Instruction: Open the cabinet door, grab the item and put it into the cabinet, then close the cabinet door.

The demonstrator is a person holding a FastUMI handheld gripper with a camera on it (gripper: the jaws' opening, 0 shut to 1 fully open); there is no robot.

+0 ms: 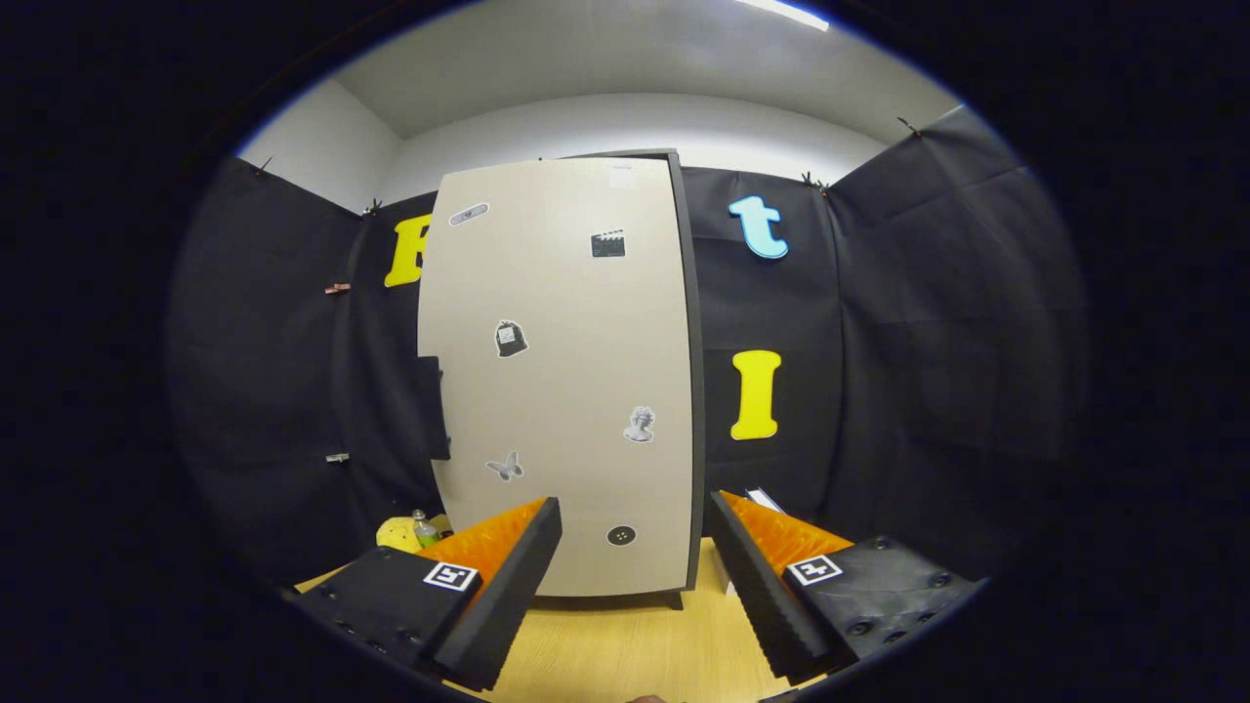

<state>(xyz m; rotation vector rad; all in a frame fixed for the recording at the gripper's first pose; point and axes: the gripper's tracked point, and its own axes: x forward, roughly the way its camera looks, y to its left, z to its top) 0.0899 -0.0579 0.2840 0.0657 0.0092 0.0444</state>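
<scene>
A tall cabinet [562, 371] with a beige door stands upright on the wooden table [625, 644], straight ahead beyond my fingers. The door is closed and carries several small stickers. A dark handle [433, 407] sits on the door's left edge at mid height. My gripper [633, 557] is open, its fingers spread wide and holding nothing, a short way in front of the cabinet's lower part. To the left of the cabinet's base, behind my left finger, lie a yellow item [397, 533] and a small bottle [424, 528].
Black cloth walls close the booth behind and on both sides of the cabinet. A white object [765, 500] peeks out behind my right finger, to the right of the cabinet's base. Bare tabletop lies between my fingers and the cabinet's feet.
</scene>
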